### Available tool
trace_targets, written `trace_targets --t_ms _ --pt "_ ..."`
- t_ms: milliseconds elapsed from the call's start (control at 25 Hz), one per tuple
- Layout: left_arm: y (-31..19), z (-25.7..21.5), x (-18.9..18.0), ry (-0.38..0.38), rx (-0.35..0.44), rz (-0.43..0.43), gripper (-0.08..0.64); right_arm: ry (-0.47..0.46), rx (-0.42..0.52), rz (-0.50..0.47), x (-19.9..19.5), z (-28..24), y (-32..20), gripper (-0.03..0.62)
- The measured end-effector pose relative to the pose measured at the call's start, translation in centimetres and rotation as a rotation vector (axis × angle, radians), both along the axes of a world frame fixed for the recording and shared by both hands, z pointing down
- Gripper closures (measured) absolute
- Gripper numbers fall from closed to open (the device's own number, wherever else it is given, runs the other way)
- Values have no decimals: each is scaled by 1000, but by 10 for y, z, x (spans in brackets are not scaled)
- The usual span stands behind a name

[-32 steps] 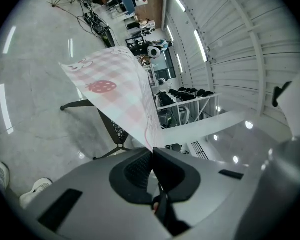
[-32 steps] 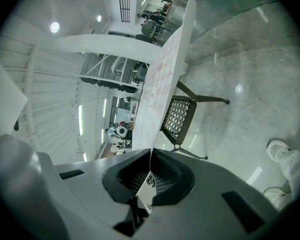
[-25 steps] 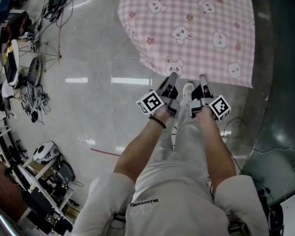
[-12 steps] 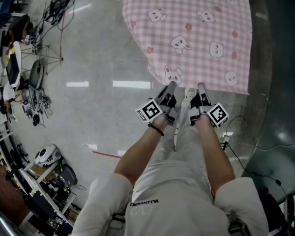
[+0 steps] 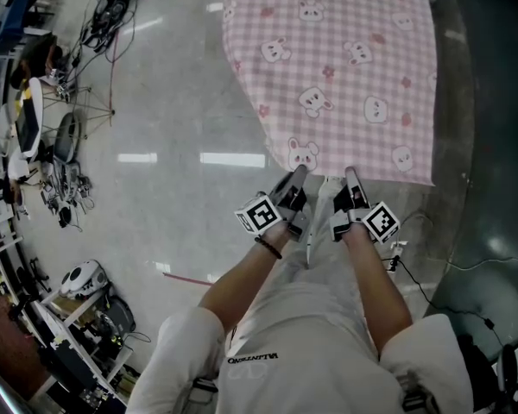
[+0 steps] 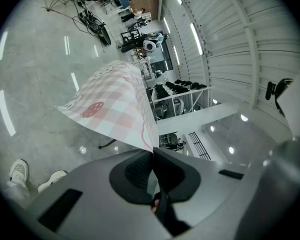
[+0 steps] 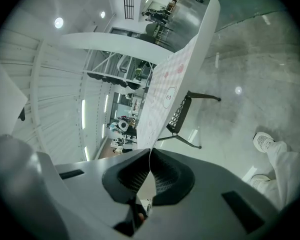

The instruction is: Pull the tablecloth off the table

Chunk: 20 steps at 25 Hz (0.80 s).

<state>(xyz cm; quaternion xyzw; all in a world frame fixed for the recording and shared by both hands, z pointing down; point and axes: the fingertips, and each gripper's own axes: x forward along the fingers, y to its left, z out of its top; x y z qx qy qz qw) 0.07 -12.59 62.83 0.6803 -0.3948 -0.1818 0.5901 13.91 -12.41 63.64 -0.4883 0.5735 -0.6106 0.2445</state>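
Observation:
The pink checked tablecloth [image 5: 337, 67] with bunny prints hangs stretched from the far top of the head view down to both grippers. My left gripper [image 5: 298, 172] is shut on its near edge at the left, my right gripper [image 5: 351, 173] on the same edge a little to the right. In the left gripper view the tablecloth [image 6: 117, 109] runs away from the closed left gripper [image 6: 152, 153] as a taut sheet. In the right gripper view the tablecloth [image 7: 172, 81] rises from the closed right gripper [image 7: 150, 159], with a black mesh table frame [image 7: 182, 115] under it.
Shiny grey floor [image 5: 173, 102] lies below the cloth. Cables, tripods and equipment [image 5: 43, 153] crowd the left edge, with a white helmet-like object [image 5: 79, 277] near a rack. A dark surface [image 5: 492, 145] and a cord [image 5: 414, 274] are at the right. The person's shoe [image 6: 19, 170] shows.
Both grippers have drawn back toward the person with the cloth edge in them. The cloth has followed, and its far edge now shows at the top.

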Motion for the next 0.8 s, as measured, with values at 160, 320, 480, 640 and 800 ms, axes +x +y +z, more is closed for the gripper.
trace_targets --t_ms 160,320,480,640,800 --pt "32 -12 0 4 13 25 558 17 8 -28 0 -10 33 581" --pt "8 -8 -1 -17 19 43 558 43 12 -61 -1 -5 7 581" --pt "-7 -2 -6 -40 41 55 558 36 26 -69 -6 3 -7 581" --pt "75 -35 -14 -36 84 85 558 51 78 -58 -17 -35 75 581" --pt "123 -81 -35 -21 129 112 558 64 133 -62 -39 -86 125 581"
